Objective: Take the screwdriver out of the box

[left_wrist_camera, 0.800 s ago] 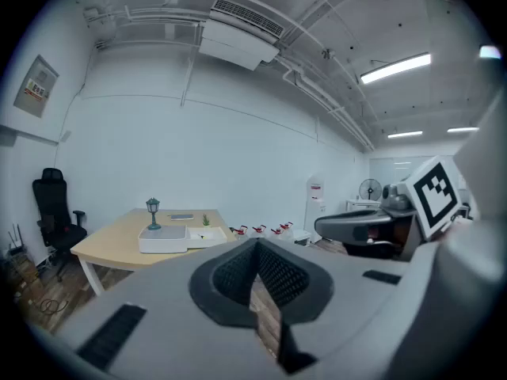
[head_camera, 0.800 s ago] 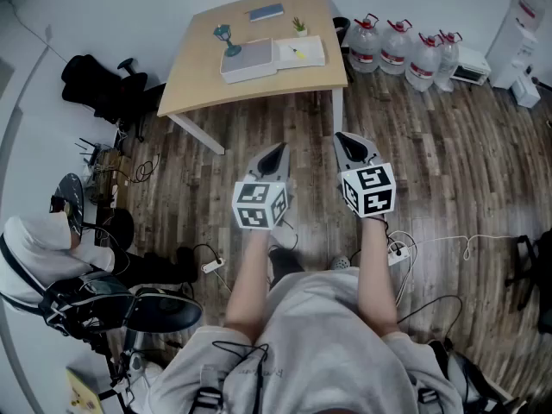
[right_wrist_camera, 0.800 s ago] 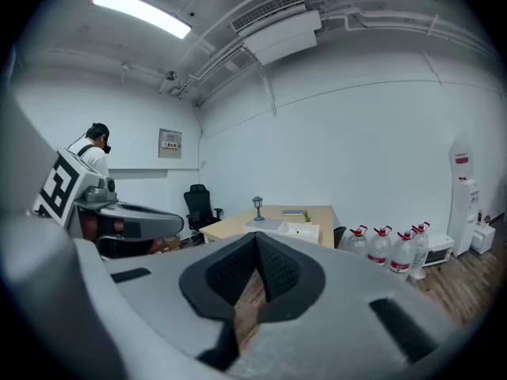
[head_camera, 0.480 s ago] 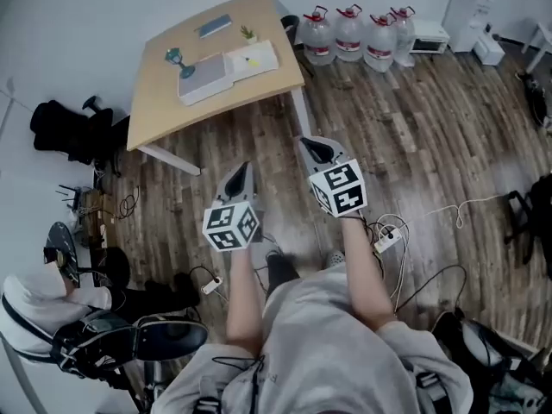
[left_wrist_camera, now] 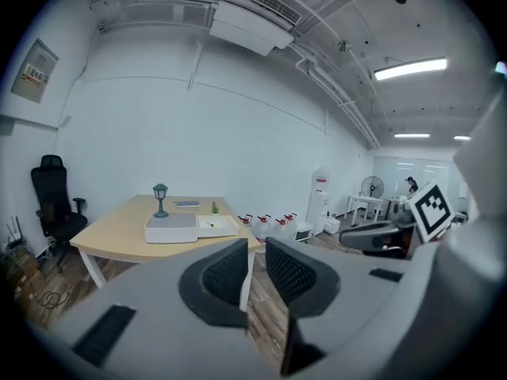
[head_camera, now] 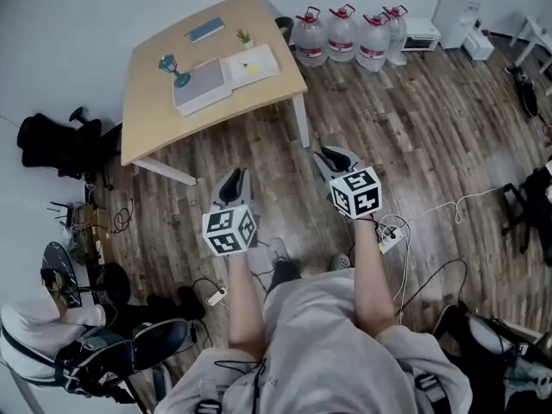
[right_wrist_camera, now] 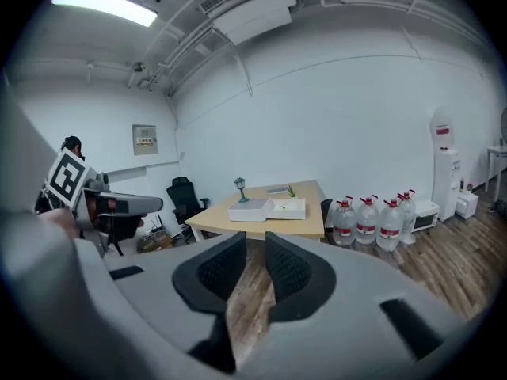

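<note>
A white box [head_camera: 220, 74] lies open on the wooden table [head_camera: 155, 123], beside a small green lamp [head_camera: 172, 65]. A small yellowish item [head_camera: 251, 66] lies in its open half, too small to identify. My left gripper [head_camera: 231, 179] and right gripper [head_camera: 330, 155] hang side by side over the wooden floor, well short of the table. Both point towards it. The left gripper [left_wrist_camera: 255, 248] is open by a narrow gap with nothing in it. The right gripper [right_wrist_camera: 255, 244] stands the same way, empty. The box [left_wrist_camera: 194, 228] shows far ahead in the left gripper view, and the box [right_wrist_camera: 268, 209] in the right one.
Several water jugs [head_camera: 345, 34] stand by the wall right of the table, next to a white dispenser [head_camera: 457, 7]. A black office chair [head_camera: 60, 145] sits left of the table. Cables and a power strip [head_camera: 392, 240] lie on the floor by my right arm.
The head view has swung, so the table now sits further left and the jugs nearer the top middle. Both grippers stay side by side over the floor, empty.
</note>
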Available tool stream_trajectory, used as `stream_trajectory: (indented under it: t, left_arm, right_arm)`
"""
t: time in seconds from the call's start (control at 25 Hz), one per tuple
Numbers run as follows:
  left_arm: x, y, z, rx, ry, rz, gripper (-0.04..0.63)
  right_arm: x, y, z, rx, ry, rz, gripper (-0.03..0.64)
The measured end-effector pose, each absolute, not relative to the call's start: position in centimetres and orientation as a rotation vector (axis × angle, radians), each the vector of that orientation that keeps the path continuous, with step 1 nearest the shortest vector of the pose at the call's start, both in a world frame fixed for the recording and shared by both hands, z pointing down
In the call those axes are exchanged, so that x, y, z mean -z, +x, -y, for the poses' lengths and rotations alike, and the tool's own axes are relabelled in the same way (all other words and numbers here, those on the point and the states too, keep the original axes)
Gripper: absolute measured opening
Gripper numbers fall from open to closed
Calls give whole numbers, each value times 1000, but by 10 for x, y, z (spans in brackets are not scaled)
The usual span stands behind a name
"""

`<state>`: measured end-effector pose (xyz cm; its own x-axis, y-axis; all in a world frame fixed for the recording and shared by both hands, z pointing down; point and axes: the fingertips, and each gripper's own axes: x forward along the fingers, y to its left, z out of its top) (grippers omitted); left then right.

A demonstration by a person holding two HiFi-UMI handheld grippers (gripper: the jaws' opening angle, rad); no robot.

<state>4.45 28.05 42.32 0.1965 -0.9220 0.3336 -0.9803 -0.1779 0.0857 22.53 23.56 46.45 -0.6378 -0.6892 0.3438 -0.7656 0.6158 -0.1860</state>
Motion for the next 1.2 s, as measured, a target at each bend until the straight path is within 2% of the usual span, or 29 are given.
stream_trajectory:
  t: [0.16,0.44,0.64,0.96,1.2]
  left_arm:
    - [-423,11,-253,-271,2204,1778,66]
    - [-430,-46,-196,-190,2235,1680,77]
    - [-440,-76,-169,-100,2287,1504,75]
    - [-446,-168,-153,-74,2273,1520,76]
    - [-463,-215,-158,-95,2220,1587,77]
  right_arm:
    - [-481,228,-219,-542,1263,2547,78]
    - [-467,194,-188,-413,1425,2498,74]
    - [-465,154,-167,-521,1546,2580,74]
    - [-476,53,-148,-484,1392,2550,74]
    - [-484,11,-125,-468,1285,2555,77]
